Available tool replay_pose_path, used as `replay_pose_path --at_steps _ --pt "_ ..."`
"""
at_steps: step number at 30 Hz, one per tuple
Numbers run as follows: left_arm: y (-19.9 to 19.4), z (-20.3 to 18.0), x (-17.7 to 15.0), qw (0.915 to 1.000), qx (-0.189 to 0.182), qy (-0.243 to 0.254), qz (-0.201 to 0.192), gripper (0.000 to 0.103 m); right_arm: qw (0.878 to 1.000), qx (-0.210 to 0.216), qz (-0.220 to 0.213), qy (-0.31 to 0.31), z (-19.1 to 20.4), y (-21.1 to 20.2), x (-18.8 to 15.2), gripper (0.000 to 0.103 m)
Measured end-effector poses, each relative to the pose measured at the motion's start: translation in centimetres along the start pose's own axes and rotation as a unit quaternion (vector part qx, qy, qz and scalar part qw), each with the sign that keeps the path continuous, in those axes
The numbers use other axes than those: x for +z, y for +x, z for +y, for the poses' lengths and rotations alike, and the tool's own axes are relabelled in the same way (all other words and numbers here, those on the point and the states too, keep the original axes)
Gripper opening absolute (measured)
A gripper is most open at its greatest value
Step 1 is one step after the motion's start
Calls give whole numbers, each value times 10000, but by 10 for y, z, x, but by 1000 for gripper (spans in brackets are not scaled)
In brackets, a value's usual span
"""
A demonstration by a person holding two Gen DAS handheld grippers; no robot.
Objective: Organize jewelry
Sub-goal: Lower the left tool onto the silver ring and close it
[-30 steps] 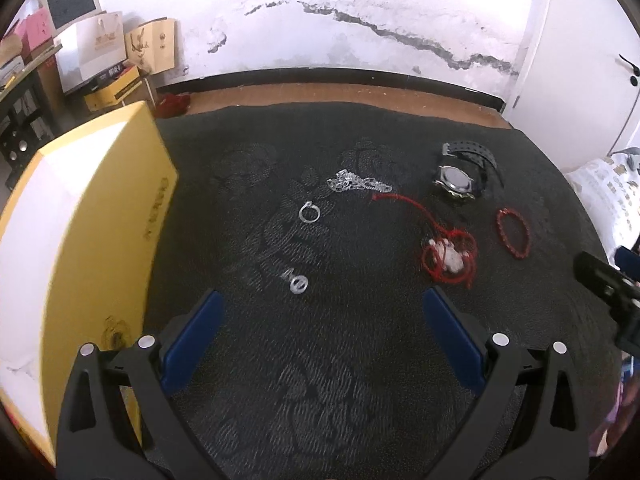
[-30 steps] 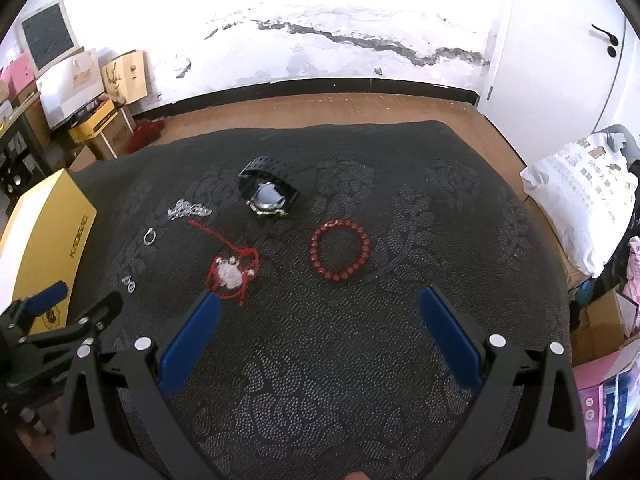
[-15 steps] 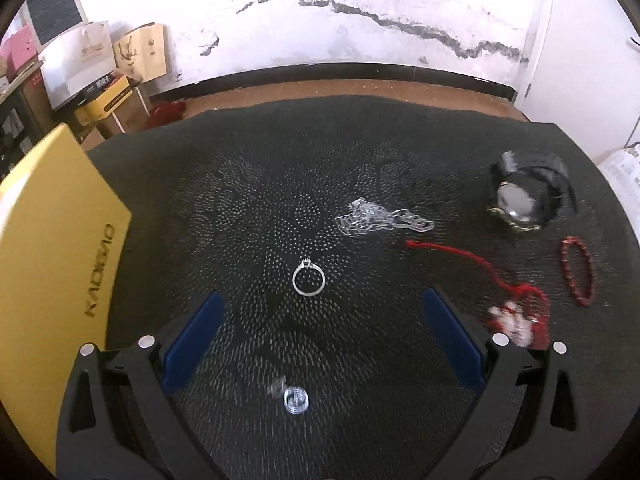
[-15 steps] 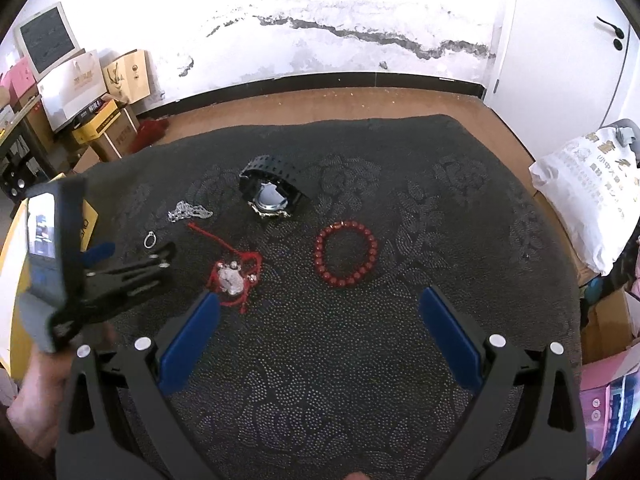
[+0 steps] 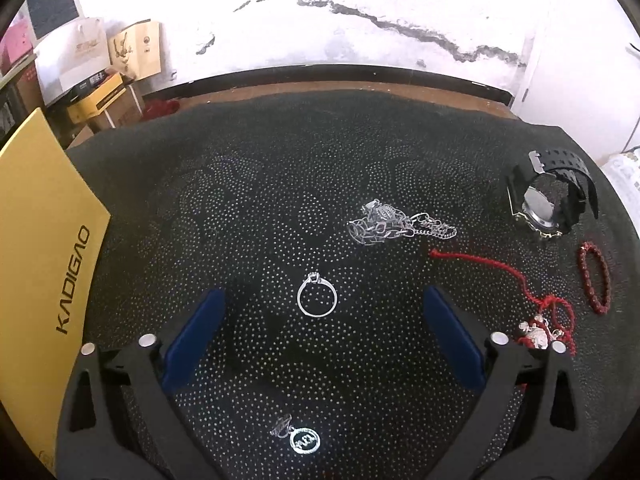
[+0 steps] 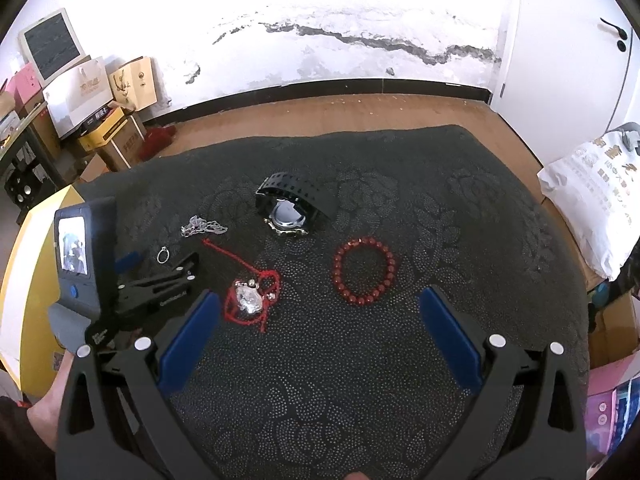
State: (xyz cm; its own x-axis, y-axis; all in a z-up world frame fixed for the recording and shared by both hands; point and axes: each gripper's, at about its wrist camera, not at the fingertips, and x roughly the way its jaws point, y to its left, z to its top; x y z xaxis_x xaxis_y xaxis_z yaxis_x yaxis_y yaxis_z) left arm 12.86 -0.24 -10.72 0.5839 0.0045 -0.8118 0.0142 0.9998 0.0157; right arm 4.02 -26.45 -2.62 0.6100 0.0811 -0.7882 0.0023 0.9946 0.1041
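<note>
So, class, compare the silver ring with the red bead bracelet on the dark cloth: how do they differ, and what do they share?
The silver ring is a thin, smooth metal band with a small setting on top; the red bead bracelet is a loop of round red beads.
The ring looks far smaller than the bracelet.
The ring lies centred ahead of the open left gripper; the bracelet lies ahead of the open right gripper.
Both lie flat, untouched, on the dark cloth.

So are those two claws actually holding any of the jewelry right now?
No. Both the left claw and the right claw are open and empty. The silver ring lies on the cloth between the left claw's fingers, untouched.
</note>
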Motion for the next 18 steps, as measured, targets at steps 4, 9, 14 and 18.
replay_pose_path --at_steps 4,9,14,18 --pt "-8 5 -1 9995 214 -178 -161 54 10000 4 -33 67 -5 -2 1 97" --pt "-11 3 -2 9991 304 -70 -282 19 10000 -19 -35 87 -8 -2 0 97" --pt "-12 6 -3 9992 250 -96 -311 18 9999 -50 -38 104 -10 0 0 97" --pt "-19 9 -3 9990 262 7 -355 18 9999 -105 -9 135 -15 4 1 97"
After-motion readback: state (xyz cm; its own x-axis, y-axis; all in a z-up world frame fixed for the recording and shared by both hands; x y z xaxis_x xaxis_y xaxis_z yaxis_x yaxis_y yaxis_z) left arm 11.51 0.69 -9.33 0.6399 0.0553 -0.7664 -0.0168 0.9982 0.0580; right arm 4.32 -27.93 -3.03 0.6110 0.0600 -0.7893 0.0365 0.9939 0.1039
